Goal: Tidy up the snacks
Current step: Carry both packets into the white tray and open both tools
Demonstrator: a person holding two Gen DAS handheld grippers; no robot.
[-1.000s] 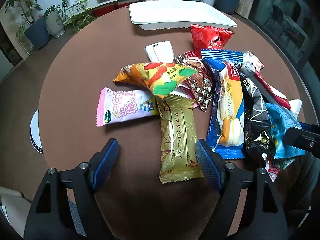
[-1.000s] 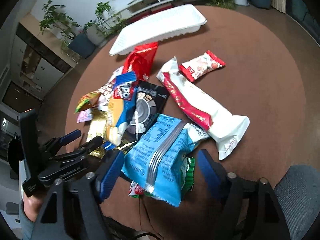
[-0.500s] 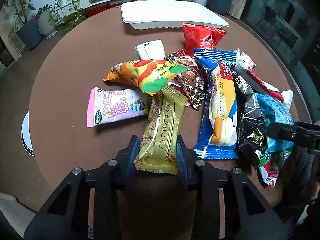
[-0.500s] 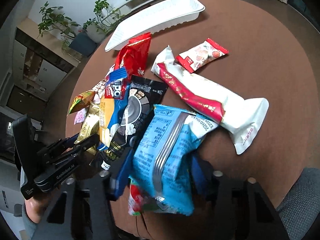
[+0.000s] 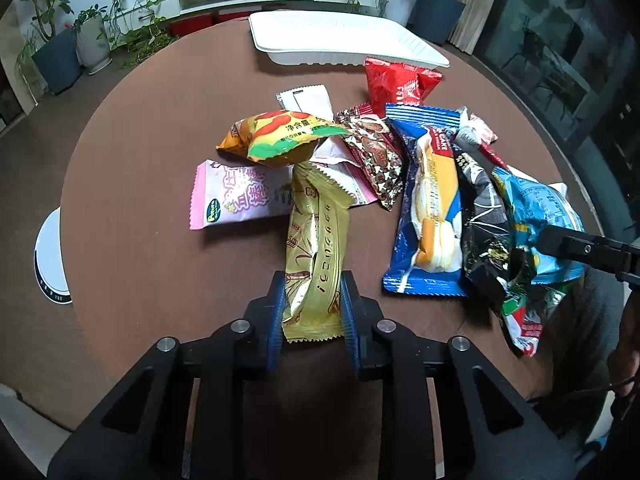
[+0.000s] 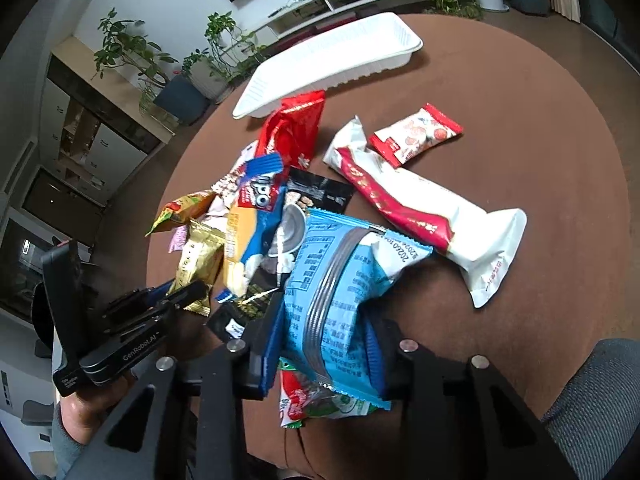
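Observation:
A pile of snack packets lies on a round brown table (image 5: 152, 264). My left gripper (image 5: 312, 312) is shut on the near end of a gold packet (image 5: 316, 248), which is lifted off the table. My right gripper (image 6: 324, 344) is shut on a light blue packet (image 6: 336, 276), also seen at the right of the left wrist view (image 5: 532, 216). A red and green packet (image 6: 316, 400) hangs under the blue one. A white tray (image 5: 340, 40) stands empty at the far side, also in the right wrist view (image 6: 328, 64).
In the pile: a pink packet (image 5: 236, 200), an orange-green packet (image 5: 280, 136), a blue cake packet (image 5: 428, 204), a black packet (image 5: 480, 216), a red packet (image 5: 396, 84). A long white-red packet (image 6: 424, 216) and a small red-white one (image 6: 416, 136) lie to the right.
Both grippers went from wide open to shut, the left on the gold packet and the right on the light blue packet. Both packets have since been lifted a little.

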